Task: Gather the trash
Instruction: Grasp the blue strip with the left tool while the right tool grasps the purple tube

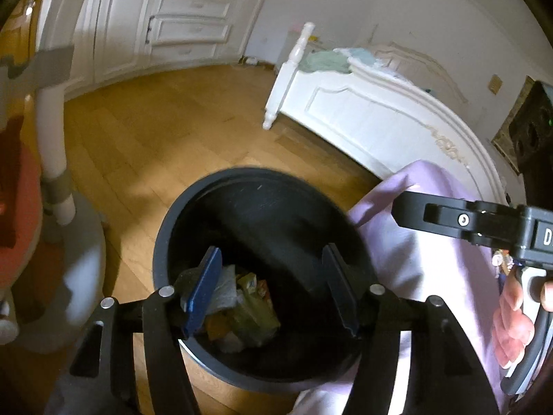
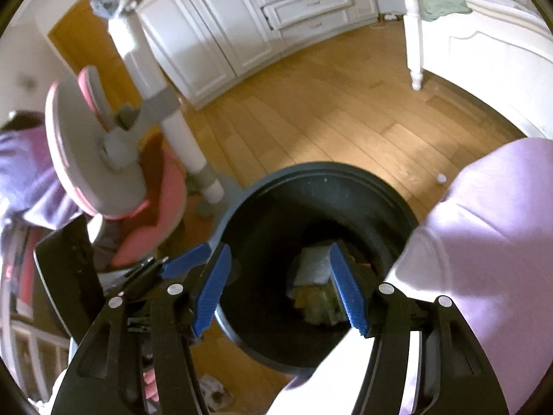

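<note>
A round black bin (image 1: 207, 181) stands on the wooden floor, right below both grippers. At its bottom lies trash (image 1: 242, 297): crumpled white paper and yellow-green packets. My left gripper (image 1: 271, 249) hangs over the bin's mouth, open, with nothing between its blue pads. My right gripper (image 2: 280, 246) hovers over the same bin (image 2: 311, 169), also open and empty, with the trash (image 2: 312, 269) showing between its fingers. In the right wrist view one blue finger (image 2: 186, 259) of the left gripper shows beside the bin's left rim. The right gripper's black body (image 1: 484, 221) and the hand (image 1: 515, 314) holding it appear in the left wrist view.
The person's lilac-clad leg (image 2: 484, 242) presses against the bin's right side. A pink chair (image 2: 152, 204) with a white post (image 2: 179, 131) stands to the left. A white bed frame (image 1: 380, 114) is at the far right, white cupboards (image 2: 276, 17) behind. A small white cap (image 2: 441, 178) lies on the floor.
</note>
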